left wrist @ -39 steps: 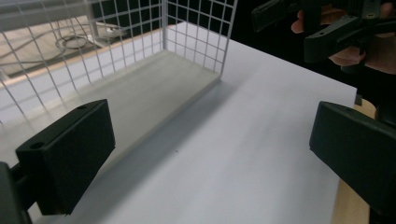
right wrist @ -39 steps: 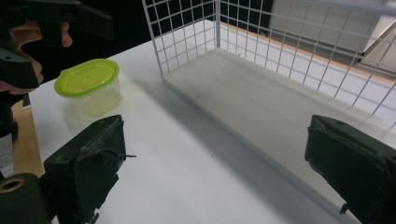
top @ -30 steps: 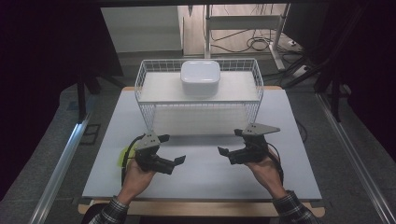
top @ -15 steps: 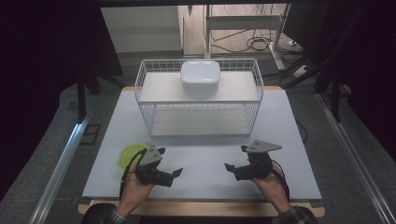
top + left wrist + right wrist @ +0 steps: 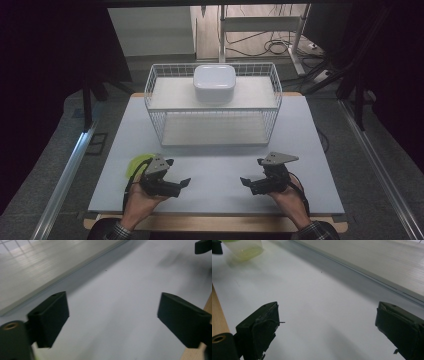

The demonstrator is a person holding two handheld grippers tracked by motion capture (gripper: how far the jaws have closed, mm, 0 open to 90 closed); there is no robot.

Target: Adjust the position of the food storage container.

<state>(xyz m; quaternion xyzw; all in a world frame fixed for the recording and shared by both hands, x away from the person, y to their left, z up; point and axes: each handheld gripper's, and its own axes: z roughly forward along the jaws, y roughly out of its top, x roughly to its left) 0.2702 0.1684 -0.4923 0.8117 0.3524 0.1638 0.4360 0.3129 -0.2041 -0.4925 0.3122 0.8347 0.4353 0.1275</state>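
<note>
**Green cup sits just behind the left gripper, far from the right one**

In the high view the left gripper [image 5: 184, 183] rests low over the near part of the white table [image 5: 215, 170], and its tips point toward 3 o'clock, to the table's middle. The small yellow-green cup [image 5: 136, 165] stands just beside this gripper, at about 10 o'clock from its body, so it lies behind the jaws and not in front of them. The left jaws stand apart with only bare table between them; they have just been closing a little, but they hold nothing.

The right gripper [image 5: 246, 181] points toward 9 o'clock, facing the left one. Its jaws are also wide apart and empty. In the right gripper view the cup [image 5: 244, 248] shows far ahead, at about 11 o'clock, well apart.

I judge the left hand is clearly the nearer one. To take the cup, it probably must turn back toward 10 o'clock first. The wire basket [image 5: 278, 100] with the white box [image 5: 214, 82] stands at 12 o'clock, well apart from both grippers.
</note>
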